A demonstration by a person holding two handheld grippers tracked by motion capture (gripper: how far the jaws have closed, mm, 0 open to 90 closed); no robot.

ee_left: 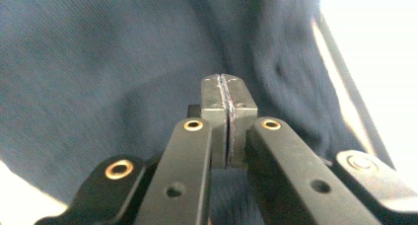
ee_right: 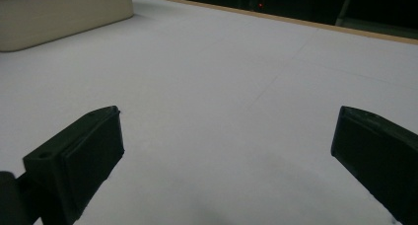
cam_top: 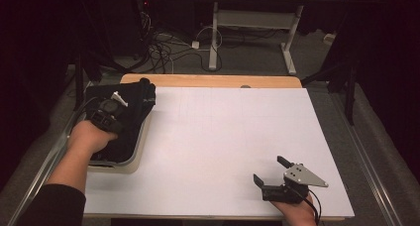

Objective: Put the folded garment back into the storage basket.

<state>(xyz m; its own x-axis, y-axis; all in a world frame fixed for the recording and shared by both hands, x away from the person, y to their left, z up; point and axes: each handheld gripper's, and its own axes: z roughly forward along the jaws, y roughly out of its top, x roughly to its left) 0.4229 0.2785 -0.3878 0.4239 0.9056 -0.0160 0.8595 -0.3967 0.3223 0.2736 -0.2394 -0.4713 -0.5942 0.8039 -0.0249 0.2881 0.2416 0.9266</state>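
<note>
dark cloth [cam_top: 130, 104] hides the tray [cam_top: 132, 162] interior (left gripper [ee_left: 227, 89] jaws closed, pinch unclear; right gripper [cam_top: 270, 171] jaws wide, empty).

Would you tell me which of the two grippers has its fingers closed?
The left gripper, over the dark cloth in the tray; the right gripper's fingers stand wide apart.

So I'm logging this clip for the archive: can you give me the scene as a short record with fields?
setting: white table top
garment: dark cloth bunched in a cream tray at the table's left edge
left gripper: jaws shut, over the cloth; whether fabric is pinched between them cannot be told
right gripper: jaws open, nothing between them, low over the bare table near the front right
</note>
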